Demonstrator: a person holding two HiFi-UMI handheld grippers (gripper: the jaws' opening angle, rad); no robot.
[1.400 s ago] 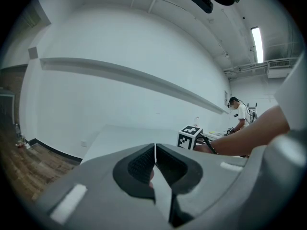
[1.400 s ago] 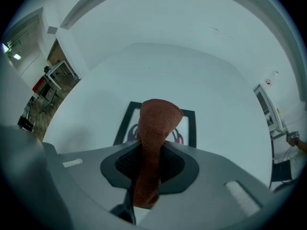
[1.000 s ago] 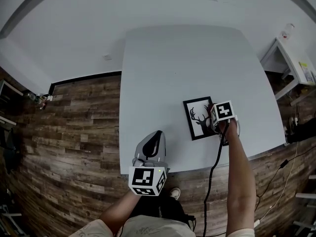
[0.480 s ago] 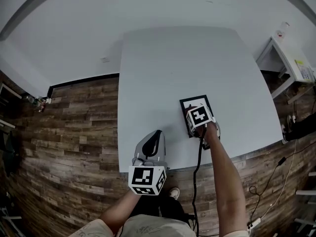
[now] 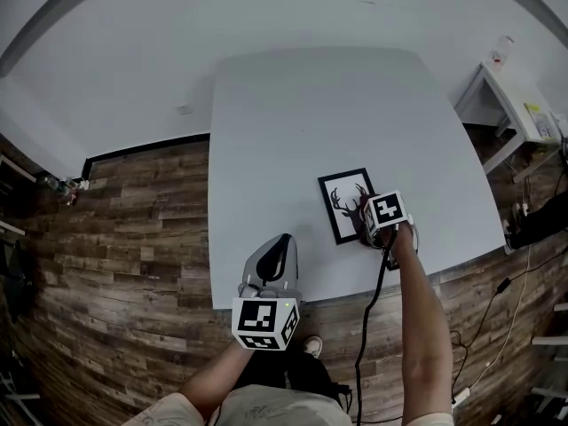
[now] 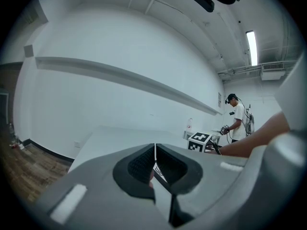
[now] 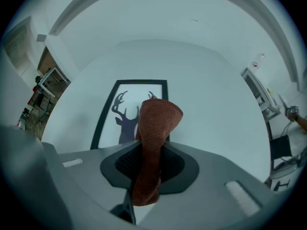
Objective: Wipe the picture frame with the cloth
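the right tongs point(image 5: 380, 223) have swung back toward the right side of the picture frame point(image 5: 342, 204). half a second ago they sat over its lower middle, and a second ago they were out by its right edge, so this reads as one full back-and-forth stroke across the glass. in the right gripper view the right tongs point(image 7: 148, 163) are clamped on a rust-brown cloth point(image 7: 156, 126), which stands up folded between the jaws. its free end hangs out over the lower right part of the frame, next to the deer silhouette point(image 7: 125, 116). whether the cloth actually presses on the glass at this instant cannot be told from either view. the frame lies flat on the pale tabletop point(image 5: 293, 122), toward the near right part of it, and looks to be lying much as it did before. the left tongs point(image 5: 271, 263) have not moved: they hover over the near edge of the tabletop, well apart from the frame, with their jaws together on nothing point(image 6: 155, 164). judged from this, the wiping is under way, with the lower part of the frame covered and the upper part and left border probably still to be passed over.
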